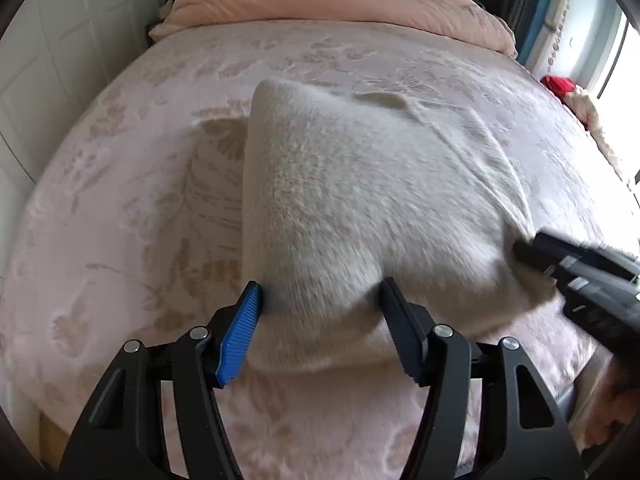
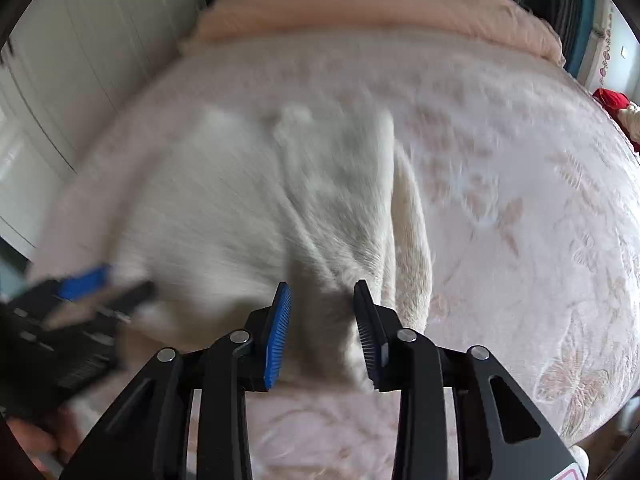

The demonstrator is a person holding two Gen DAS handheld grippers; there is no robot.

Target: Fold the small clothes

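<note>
Left wrist: my left gripper (image 1: 320,312), jaws wide, cloth (image 1: 360,200) between them on bed (image 1: 120,200). Right gripper (image 2: 322,320): jaws part-open around cloth edge.

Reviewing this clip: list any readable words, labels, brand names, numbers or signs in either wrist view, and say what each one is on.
None can be read.
The cream garment shows no tag or print.
The pink bedspread carries only a woven floral pattern, no lettering.
The left tool and right tool show no markings.
A white object with a pink edge at the right wrist view's bottom corner is too cropped to tell.
</note>
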